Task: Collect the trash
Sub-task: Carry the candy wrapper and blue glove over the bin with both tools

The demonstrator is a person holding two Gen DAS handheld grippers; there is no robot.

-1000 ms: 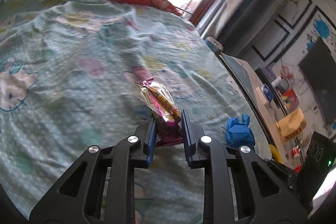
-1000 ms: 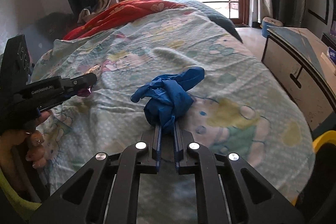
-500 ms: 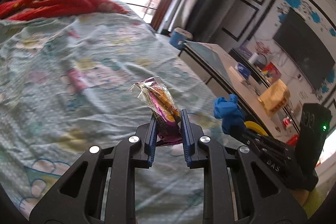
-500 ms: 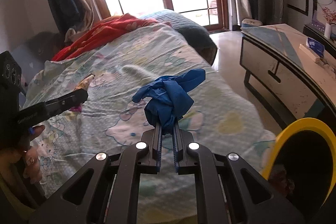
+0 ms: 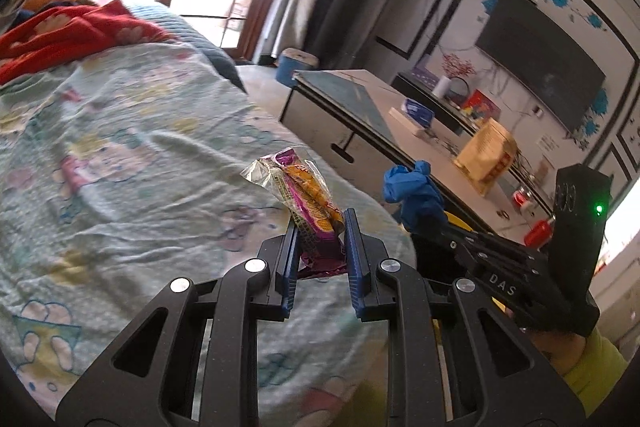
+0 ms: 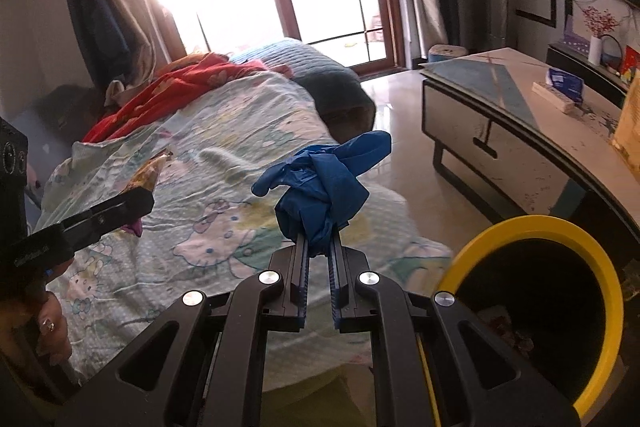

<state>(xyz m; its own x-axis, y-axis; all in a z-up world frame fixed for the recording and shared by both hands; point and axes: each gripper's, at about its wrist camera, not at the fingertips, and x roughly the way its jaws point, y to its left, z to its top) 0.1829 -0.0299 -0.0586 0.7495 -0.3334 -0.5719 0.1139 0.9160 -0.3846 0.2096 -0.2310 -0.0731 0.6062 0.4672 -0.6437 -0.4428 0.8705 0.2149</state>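
Both grippers loaded, above the bed [image 5: 120, 155].
Left gripper [image 5: 319, 227] clamps a snack wrapper [image 5: 304, 195]; right gripper [image 6: 319, 247] clamps a blue glove [image 6: 324, 183] near the yellow-rimmed bin [image 6: 532, 223].

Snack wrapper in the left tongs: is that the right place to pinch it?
Reasonable. The left tongs pinch the snack wrapper across its flat faces at the lower crimped end, coming from below; the rest stands stiffly above, likely less prone to slip.

Above the bed [image 6: 224, 131], wrapper [image 5: 308, 203] left of glove [image 6: 324, 187]; bin [image 6: 532, 227] right, beside the bed.
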